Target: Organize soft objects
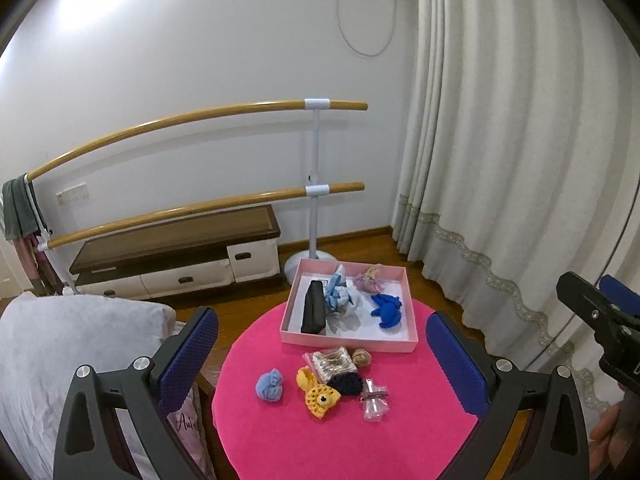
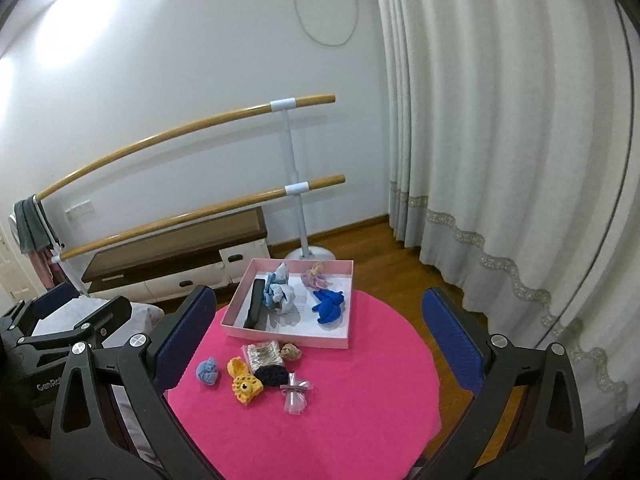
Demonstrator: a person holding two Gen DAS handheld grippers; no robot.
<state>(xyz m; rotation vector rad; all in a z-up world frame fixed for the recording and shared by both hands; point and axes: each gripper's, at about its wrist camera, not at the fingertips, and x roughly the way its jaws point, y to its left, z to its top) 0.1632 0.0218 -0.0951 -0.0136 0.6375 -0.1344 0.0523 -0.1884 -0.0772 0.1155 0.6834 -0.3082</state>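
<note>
Both claws hang released and empty above a round pink table (image 1: 280, 440). From the left claw (image 1: 320, 360), a blue fabric ball (image 1: 270, 387) lies at 11 o'clock, a yellow crocheted fish (image 1: 320, 398) dead ahead, its long axis running toward 10 o'clock. The right claw (image 2: 320, 344) is farther off. At 12 o'clock, the pink box (image 1: 348, 344) holds sorted pieces.

Soft items (image 1: 316, 380) lie clustered before the pink box (image 1: 352, 344).
</note>
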